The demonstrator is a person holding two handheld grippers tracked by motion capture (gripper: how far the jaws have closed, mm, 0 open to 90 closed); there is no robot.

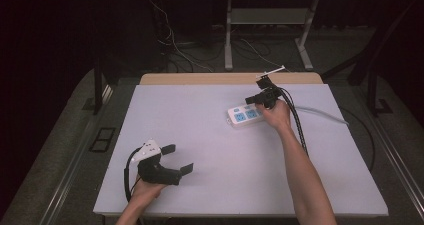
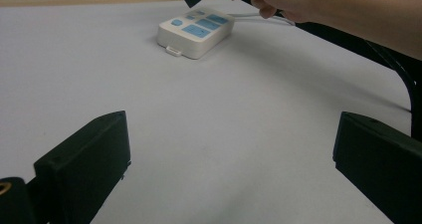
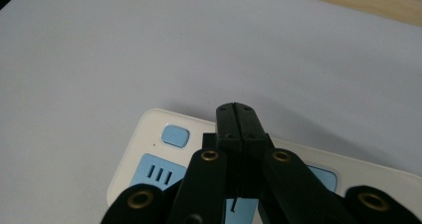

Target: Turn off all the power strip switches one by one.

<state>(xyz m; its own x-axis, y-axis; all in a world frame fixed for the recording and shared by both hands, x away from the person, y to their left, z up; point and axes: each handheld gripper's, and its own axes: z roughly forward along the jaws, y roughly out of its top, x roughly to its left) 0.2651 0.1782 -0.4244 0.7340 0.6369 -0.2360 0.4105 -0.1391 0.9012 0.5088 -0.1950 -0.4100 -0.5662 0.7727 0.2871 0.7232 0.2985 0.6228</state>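
two grippers are at work, and the right gripper is the one that matters: it hangs over the power strip, which lies on the worktop at about one o'clock from its middle. the strip's long axis runs roughly from eight o'clock to two o'clock in the high view, its grey cable trailing off toward three. in the right gripper view the jaws are pressed together with nothing between them, their joined tip pointing down at the strip beside its blue button; whether the tip touches the casing i cannot tell. the right forearm reaches in from five o'clock, wrist bent down. the left gripper rests near seven o'clock, well apart from the strip, jaws wide apart and empty, aimed toward it.
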